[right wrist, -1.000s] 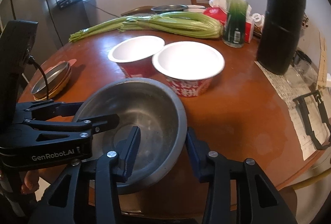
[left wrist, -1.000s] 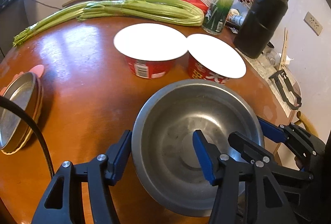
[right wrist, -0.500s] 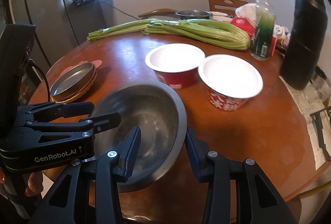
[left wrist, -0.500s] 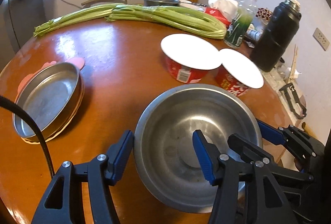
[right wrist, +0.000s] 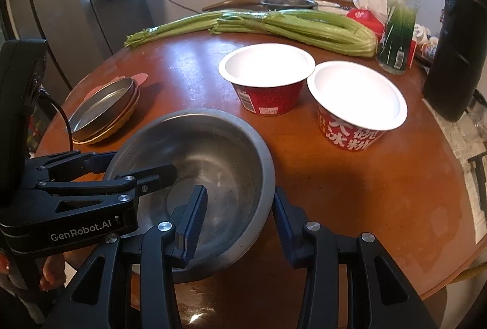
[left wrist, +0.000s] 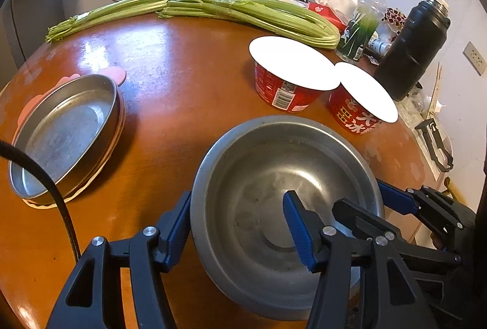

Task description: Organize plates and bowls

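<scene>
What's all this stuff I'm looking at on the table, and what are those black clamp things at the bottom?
steel bowl: one, silver, near table edge, gripped on both sides of its rim
steel pan: one, silver, on a stack of plates, table's left
paper bowls: two, red with white insides, mid table, side by side
celery: long bunches, green, far side
plastic bottle: one, clear with green label, right
flask: one, black, far right
tissue pack: one, red, behind the celery
far steel dish: one, silver, by the chair
table: one, round, brown wood
left gripper: black with blue pads, clamped on the bowl's rim
right gripper: same, clamped on the opposite rim
</scene>
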`<state>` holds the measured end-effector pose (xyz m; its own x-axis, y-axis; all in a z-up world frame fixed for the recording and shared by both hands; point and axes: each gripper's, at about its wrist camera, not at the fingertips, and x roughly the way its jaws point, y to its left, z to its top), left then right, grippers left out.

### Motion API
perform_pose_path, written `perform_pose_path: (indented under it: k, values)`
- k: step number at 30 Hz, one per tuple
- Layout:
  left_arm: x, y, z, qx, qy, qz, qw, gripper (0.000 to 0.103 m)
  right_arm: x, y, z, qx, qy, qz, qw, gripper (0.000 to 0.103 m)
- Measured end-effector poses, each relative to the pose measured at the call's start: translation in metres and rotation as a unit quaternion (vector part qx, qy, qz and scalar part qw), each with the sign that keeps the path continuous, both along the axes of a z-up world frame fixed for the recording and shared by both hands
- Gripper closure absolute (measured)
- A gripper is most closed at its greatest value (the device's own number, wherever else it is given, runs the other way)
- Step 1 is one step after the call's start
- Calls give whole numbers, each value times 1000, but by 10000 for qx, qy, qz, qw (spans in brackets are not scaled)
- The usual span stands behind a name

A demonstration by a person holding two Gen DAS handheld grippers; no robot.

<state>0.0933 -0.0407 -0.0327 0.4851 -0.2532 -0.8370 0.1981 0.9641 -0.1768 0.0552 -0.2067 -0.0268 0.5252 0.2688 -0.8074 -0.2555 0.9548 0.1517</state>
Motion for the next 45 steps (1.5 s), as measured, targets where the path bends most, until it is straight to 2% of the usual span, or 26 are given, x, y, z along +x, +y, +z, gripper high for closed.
perform_pose_path:
  k: [7,16,23,34,45]
  values:
    - [-2,1,3,-63,-21,-65,10000,44,-1,-3,1,161,53,-88,9998,56]
    - [-3,7,10,-135,-93,-2,9999,43,-1,-9,9,371,-43,-257,9990,51]
    - [-5,18,34,-147,-446,74,9989,43,10,-26,24,744,-116,-655,9950,46]
    - [40,12,49,118,-506,-33,9986,43,57,-23,27,1017,19,-797,9916,46]
    - [73,-5,46,118,-393,-136,9991,43,85,-25,20,984,89,-856,9914,46]
